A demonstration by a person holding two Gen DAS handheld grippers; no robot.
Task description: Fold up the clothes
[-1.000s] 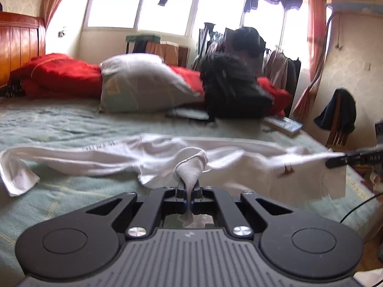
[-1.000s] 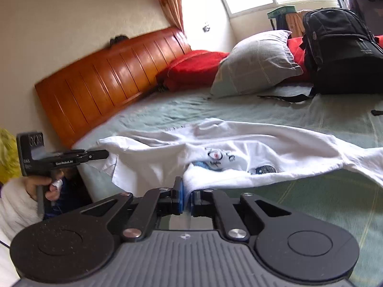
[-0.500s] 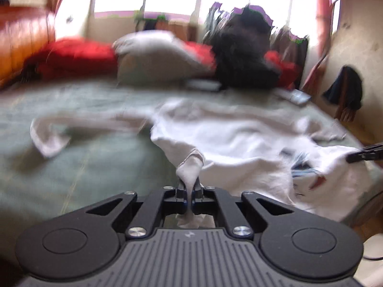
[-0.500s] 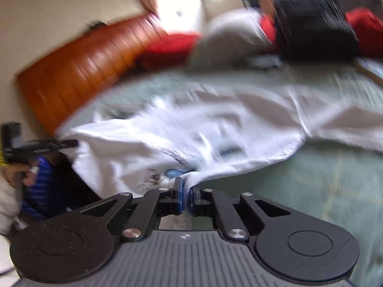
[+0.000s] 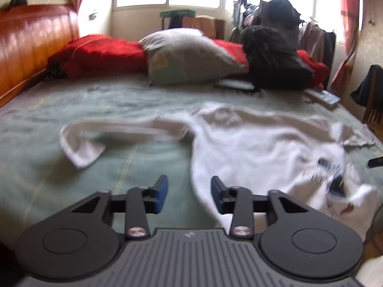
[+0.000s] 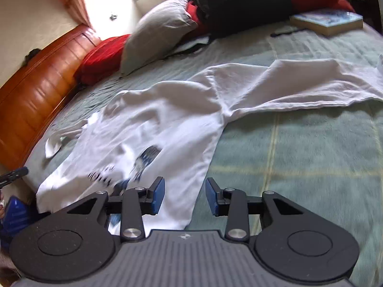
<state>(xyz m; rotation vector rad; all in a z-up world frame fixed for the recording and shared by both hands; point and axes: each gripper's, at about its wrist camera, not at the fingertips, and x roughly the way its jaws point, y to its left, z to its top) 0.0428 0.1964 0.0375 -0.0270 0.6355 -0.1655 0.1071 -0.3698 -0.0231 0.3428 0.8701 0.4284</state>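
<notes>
A white long-sleeved shirt (image 5: pixel 258 148) with a dark printed design lies spread on the green bedspread (image 5: pixel 95 167). One sleeve (image 5: pixel 100 134) stretches left and curls back. In the left wrist view my left gripper (image 5: pixel 189 195) hangs open just above the shirt's near edge, nothing between its blue pads. In the right wrist view the shirt (image 6: pixel 162 124) lies ahead and to the left, its other sleeve (image 6: pixel 311 83) running right. My right gripper (image 6: pixel 184 195) is open over the shirt's hem, holding nothing. The other gripper's tip (image 6: pixel 14 174) shows at the far left.
At the head of the bed lie a grey pillow (image 5: pixel 189 55), red bedding (image 5: pixel 100 55) and a black backpack (image 5: pixel 275 52). A book (image 6: pixel 328 21) rests near the bed's edge. A wooden headboard (image 5: pixel 31 47) bounds the left side.
Both grippers were shut on the white shirt's cloth and are now open. The shirt has dropped and lies flatter on the bed, pulled nearer the front edge.
</notes>
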